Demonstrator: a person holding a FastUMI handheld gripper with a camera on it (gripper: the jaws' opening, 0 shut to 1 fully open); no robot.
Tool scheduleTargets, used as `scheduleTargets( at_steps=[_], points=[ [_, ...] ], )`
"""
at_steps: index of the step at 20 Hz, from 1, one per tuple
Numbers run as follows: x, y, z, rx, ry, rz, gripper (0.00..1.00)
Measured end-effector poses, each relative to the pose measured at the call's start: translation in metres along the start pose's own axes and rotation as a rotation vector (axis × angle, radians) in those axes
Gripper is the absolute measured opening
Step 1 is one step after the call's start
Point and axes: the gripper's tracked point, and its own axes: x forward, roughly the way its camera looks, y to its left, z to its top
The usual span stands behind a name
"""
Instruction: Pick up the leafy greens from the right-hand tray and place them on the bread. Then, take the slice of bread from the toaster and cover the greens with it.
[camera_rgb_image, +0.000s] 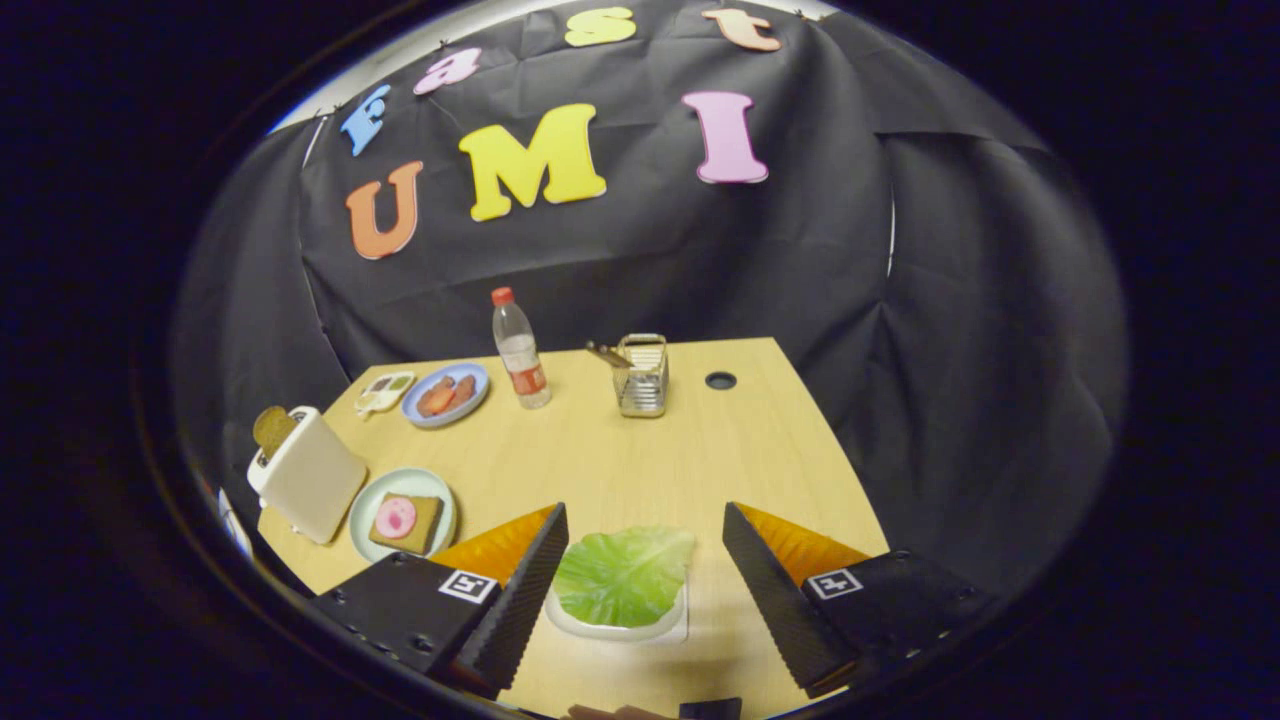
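Right now my tool (645, 545) is spread wide, fingers well apart and gripping nothing, hanging above the near part of the worktop (640, 450). Between the two fingers lies the leafy greens (622, 575), a flat green leaf resting on a small white tray (668, 622); neither finger touches the leaf or the tray.

Off beyond my left finger sits a pale green plate (372, 505) carrying a slice of brown bread (420, 525) with a round pink slice (395, 517) on top of it. Just beside that plate stands the white toaster (310, 475), with a brown slice of bread (270, 428) sticking up out of its slot.

Farther back on the worktop I see a blue plate (478, 385) holding reddish pieces of food, and next to it a small white dish (385, 392) with bits I cannot make out. A clear bottle (520, 350) with a red cap stands upright near the blue plate, and a wire basket (642, 375) stands apart from it toward the far edge, close to a round dark hole (720, 380) in the worktop.
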Motion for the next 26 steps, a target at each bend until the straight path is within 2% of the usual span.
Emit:
scheduleTargets(
  at_steps=[2, 7, 10, 15, 20, 23, 24, 25, 26],
  points=[
    [0.026, -0.003, -0.016, 0.020, 0.064, 0.024, 0.96],
    [0.083, -0.022, -0.043, 0.065, 0.200, -0.004, 0.96],
    [0.101, -0.018, -0.058, 0.090, 0.282, 0.032, 0.94],
    [0.122, -0.022, -0.074, 0.090, 0.359, -0.006, 0.90],
    [0.131, -0.017, -0.076, 0.065, 0.372, 0.024, 0.67],
    [0.132, -0.019, -0.069, 0.033, 0.350, 0.004, 0.53],
    [0.131, -0.019, -0.068, 0.027, 0.344, -0.006, 0.51],
    [0.132, -0.019, -0.067, 0.026, 0.340, -0.011, 0.43],
    [0.129, -0.018, -0.067, 0.024, 0.338, -0.016, 0.43]
  ],
)
